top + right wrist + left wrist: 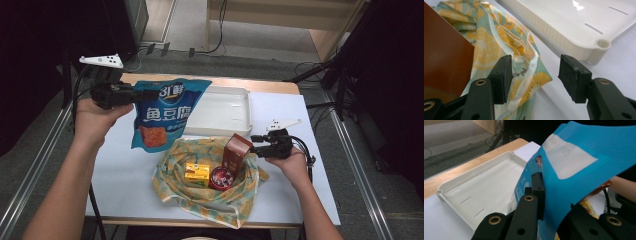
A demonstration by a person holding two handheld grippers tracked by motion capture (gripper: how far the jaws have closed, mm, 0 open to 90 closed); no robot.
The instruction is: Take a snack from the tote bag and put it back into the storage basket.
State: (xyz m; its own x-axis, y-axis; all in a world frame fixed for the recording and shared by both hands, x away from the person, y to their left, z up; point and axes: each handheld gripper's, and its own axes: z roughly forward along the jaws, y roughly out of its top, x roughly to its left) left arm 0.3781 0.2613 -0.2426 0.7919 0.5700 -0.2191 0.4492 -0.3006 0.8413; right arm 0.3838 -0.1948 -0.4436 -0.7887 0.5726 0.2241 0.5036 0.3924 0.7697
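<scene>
A blue snack bag [164,112] hangs in the air over the table's left half, its side edge pinched in my left gripper [136,95], which is shut on it. In the left gripper view the blue snack bag [584,162] bends over the jaws. A fruit-print cloth bag [210,192] lies open at the table's middle and holds a yellow box [197,174], a round red tin [220,178] and an upright brown carton [236,152]. My right gripper [256,144] stands open just right of the carton. The brown carton [444,50] and the cloth bag's rim [524,60] sit by its left jaw.
A white plastic tray [222,111] lies empty behind the cloth bag; the white tray [481,190] shows under the snack bag, and its corner [599,42] is near the right jaws. White sheet [120,175] covers the table. Cables trail on the floor beyond.
</scene>
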